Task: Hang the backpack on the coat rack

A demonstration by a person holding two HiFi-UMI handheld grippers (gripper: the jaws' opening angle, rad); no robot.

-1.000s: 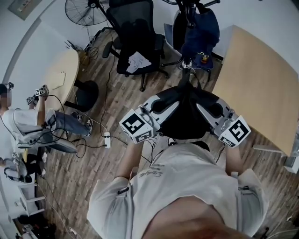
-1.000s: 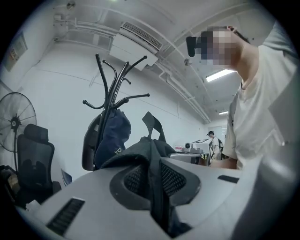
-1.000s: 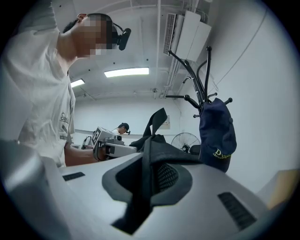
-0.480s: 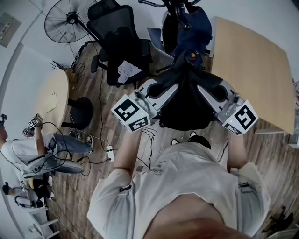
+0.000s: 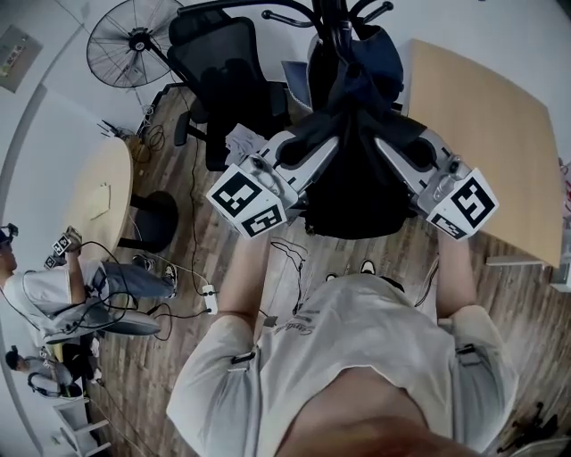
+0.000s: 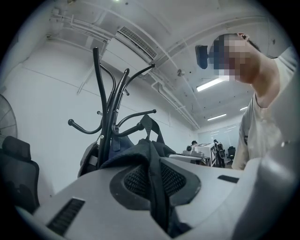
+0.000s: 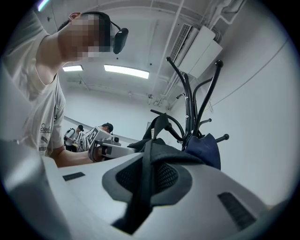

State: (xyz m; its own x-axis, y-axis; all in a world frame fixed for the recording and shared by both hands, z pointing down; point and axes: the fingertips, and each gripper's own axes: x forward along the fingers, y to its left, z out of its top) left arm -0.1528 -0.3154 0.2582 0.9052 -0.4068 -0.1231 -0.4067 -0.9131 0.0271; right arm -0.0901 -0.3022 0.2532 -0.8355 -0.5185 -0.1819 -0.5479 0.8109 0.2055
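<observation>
Head view: office, wood floor (image 5: 143,384), office chair (image 5: 227,80) and fan (image 5: 134,40) beyond. Black backpack (image 5: 357,192) held up between both claws, close against coat rack (image 5: 332,22) (blue bag (image 5: 379,54) already takes one hook). Two-sided hold likely keeps pack level, top loop free.

Left gripper view: left claw (image 6: 157,187) clamped on black strap; top loop (image 6: 146,118) sits at hook tip, seemingly ready to thread.

Right gripper view: right claw (image 7: 143,183) pinching other strap; loop beside hook.
</observation>
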